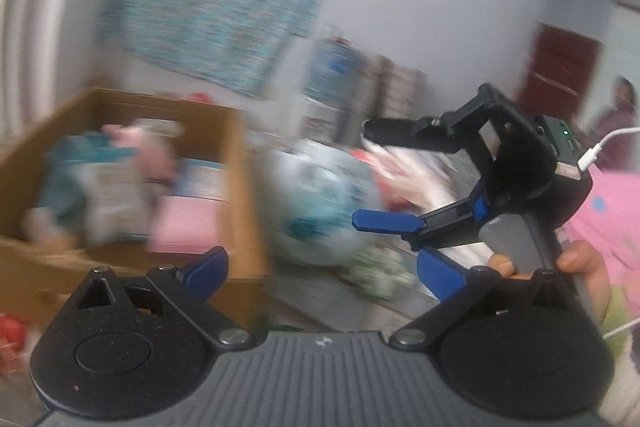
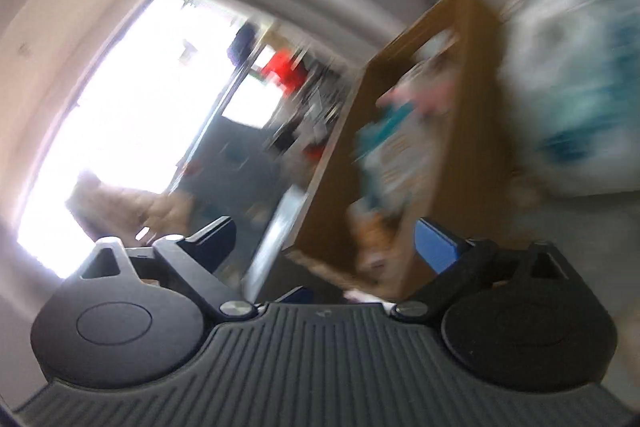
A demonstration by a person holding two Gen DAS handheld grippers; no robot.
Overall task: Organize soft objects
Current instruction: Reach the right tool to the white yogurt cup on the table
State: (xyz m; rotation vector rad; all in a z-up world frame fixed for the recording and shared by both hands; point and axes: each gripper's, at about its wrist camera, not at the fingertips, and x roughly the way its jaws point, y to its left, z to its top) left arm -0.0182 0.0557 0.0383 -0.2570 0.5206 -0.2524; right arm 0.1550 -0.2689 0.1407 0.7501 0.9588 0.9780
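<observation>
Both views are blurred by motion. A brown cardboard box [image 1: 236,187] stands at the left, with soft things inside: a pink plush toy [image 1: 152,151], a teal item [image 1: 68,183] and a pink cloth [image 1: 186,227]. A white and teal soft bundle [image 1: 320,203] lies right of the box. My left gripper [image 1: 320,267] is open and empty, in front of the box and bundle. My right gripper [image 1: 366,175] shows in the left wrist view, open and empty, fingers around the bundle's right side. In the right wrist view my gripper [image 2: 324,247] is open, facing the box [image 2: 472,115] and the bundle [image 2: 580,67].
A teal patterned hanging [image 1: 224,15] is on the grey wall. Stacked goods [image 1: 360,83] stand behind. A dark red door [image 1: 560,67] and a person [image 1: 620,107] are at far right. A bright window [image 2: 120,115] fills the left of the right wrist view.
</observation>
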